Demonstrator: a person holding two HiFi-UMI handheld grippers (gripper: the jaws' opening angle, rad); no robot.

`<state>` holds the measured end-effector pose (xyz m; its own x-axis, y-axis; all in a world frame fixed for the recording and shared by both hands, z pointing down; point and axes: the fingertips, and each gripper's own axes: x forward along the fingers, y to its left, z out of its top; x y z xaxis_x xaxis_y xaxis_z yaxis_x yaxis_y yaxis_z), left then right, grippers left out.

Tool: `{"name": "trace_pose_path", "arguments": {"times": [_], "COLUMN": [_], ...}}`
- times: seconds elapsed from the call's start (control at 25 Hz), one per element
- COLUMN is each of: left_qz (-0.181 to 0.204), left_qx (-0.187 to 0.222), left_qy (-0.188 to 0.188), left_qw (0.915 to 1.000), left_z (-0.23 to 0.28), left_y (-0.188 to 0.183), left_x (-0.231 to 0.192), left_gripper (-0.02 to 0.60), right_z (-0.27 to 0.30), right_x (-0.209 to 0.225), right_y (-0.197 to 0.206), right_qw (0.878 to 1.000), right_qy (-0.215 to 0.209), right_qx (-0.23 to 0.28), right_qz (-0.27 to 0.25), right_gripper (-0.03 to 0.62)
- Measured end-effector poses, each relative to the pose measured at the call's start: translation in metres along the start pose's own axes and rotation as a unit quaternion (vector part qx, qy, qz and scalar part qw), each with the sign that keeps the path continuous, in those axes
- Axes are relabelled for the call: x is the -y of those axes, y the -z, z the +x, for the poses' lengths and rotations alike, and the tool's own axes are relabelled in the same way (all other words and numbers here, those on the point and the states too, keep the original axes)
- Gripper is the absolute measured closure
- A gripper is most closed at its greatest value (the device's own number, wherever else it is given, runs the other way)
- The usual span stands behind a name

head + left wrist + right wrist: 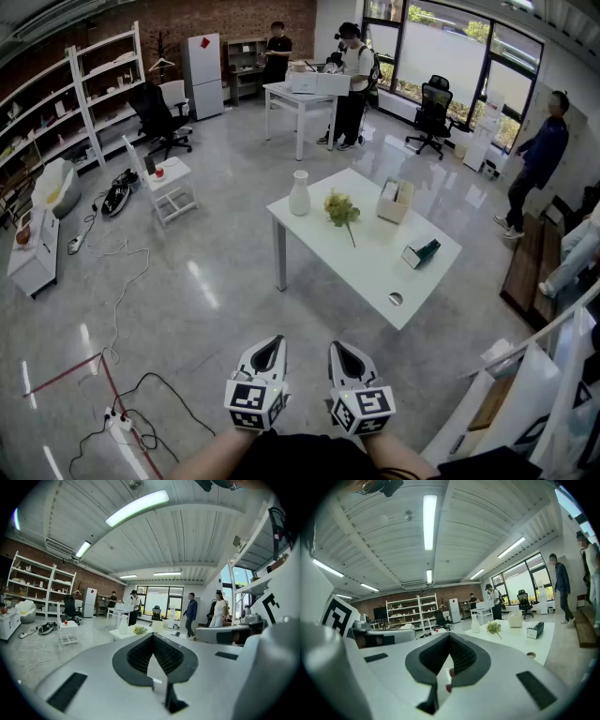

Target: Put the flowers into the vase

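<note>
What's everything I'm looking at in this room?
table: one, white, mid-floor
vase: one, white, table's far left corner
flowers: one bunch, yellow-green, lying right of vase
box: one, beige, table's far edge
small case: one, dark and white, table's right side
office chairs: two, black, back left and back right
people: at least three, back and right
left gripper: one, white, bottom of head view, shut, empty
right gripper: one, white, beside it, shut, empty

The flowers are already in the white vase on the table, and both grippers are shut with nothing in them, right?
Not quite. The flowers lie on the table beside the white vase, not in it; the head view shows this. The left gripper and the right gripper are shut with nothing in them.
</note>
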<state>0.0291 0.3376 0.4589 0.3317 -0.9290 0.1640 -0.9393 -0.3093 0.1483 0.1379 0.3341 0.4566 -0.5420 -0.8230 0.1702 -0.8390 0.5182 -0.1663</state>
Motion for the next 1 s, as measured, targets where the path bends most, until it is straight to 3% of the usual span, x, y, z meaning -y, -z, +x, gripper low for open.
{"name": "trace_pose_path", "arguments": {"times": [0.4, 0.56, 1.0], "left_qz": [-0.004, -0.006, -0.02], "left_qx": [-0.004, -0.004, -0.017], "left_qy": [0.002, 0.003, 0.008], "left_qw": [1.0, 1.0, 0.9996], "left_z": [0.005, 0.005, 0.0], "left_y": [0.005, 0.003, 0.017], "left_x": [-0.003, -0.005, -0.029], "left_gripper": [0.577, 0.577, 0.577], "right_z": [0.006, 0.009, 0.023], "right_x": [-0.002, -0.005, -0.019], "right_y": [0.003, 0.0, 0.016], "right_qw": [1.0, 0.999, 0.999], "right_qy": [-0.005, -0.028, -0.022], "right_qx": [-0.005, 0.001, -0.02], "right_qz": [-0.002, 0.033, 0.04], "right_gripper": [0.591, 0.591, 0.591]}}
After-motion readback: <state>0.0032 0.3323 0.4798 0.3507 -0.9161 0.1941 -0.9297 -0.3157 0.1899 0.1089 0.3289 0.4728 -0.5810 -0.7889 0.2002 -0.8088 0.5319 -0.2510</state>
